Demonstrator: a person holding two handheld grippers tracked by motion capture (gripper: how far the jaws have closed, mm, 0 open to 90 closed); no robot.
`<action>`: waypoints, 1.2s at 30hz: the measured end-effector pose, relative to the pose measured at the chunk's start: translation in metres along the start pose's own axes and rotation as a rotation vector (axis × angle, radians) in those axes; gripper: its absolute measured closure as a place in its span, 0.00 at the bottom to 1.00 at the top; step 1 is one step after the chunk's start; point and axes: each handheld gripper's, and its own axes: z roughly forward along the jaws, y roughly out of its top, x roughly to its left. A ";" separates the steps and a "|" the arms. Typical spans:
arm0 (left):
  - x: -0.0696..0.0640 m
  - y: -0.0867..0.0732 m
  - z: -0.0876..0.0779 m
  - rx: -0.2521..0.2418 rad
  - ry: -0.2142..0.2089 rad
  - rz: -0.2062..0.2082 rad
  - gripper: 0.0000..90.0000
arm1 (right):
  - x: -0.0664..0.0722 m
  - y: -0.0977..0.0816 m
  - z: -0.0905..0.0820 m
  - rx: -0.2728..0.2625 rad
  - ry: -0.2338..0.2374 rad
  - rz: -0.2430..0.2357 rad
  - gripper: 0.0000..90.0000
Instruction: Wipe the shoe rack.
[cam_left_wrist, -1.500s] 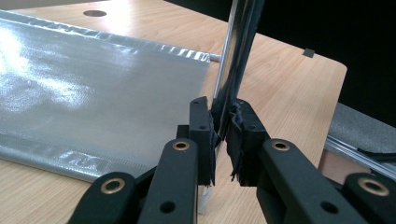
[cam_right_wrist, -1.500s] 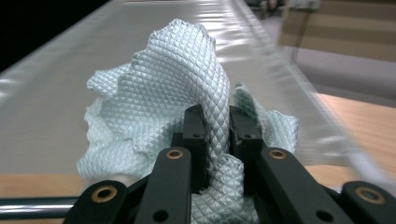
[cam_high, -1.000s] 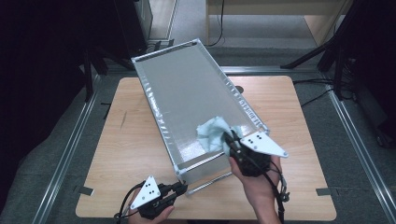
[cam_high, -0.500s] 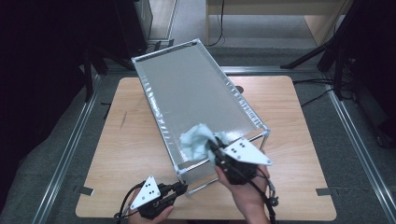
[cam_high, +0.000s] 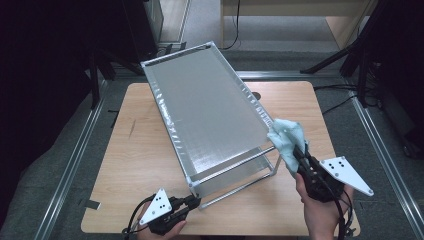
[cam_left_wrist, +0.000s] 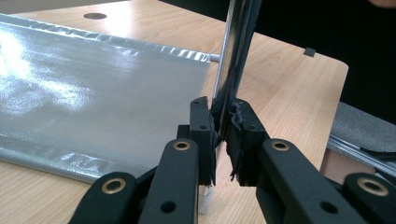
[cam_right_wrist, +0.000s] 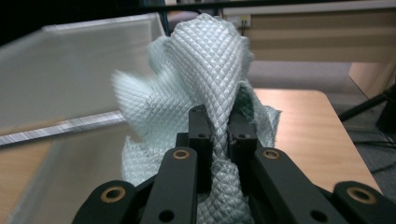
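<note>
On the wooden table (cam_high: 145, 150) stands a metal rack (cam_high: 210, 110) with a silver mesh shelf on top, set at an angle so that one short end faces the person; in the high view the left gripper (cam_high: 192, 201) lies low at the near left corner of this rack, and in the left gripper view its jaws are pressed on the thin chrome leg (cam_left_wrist: 231, 60) of the rack, which rises upright between the black pads (cam_left_wrist: 201, 126); the mesh shelf (cam_left_wrist: 93, 93) shows to the left of the leg in that view, shiny and grey. The right gripper (cam_high: 298, 151) is at the near right corner of the rack, in the person's right hand (cam_high: 320, 210), and it pinches a pale green cloth (cam_high: 287, 137); in the high view the cloth is bunched up above the jaws and touches the right end of the shelf's front edge, or is just beside it, I cannot tell which; in the right gripper view the cloth (cam_right_wrist: 205, 70), with a quilted diamond pattern, stands up between the closed jaws and spreads to both sides, and the rack shows blurred behind it at the left.
</note>
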 end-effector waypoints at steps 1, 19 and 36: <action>0.000 0.000 0.000 0.003 0.001 0.002 0.90 | -0.002 -0.005 0.001 0.016 -0.003 0.002 0.92; 0.001 0.000 0.000 0.004 -0.004 0.009 0.91 | -0.006 -0.096 0.061 0.437 0.010 0.025 0.91; 0.000 0.000 0.001 0.002 0.001 0.008 0.90 | 0.027 -0.030 0.025 0.162 0.148 -0.016 0.88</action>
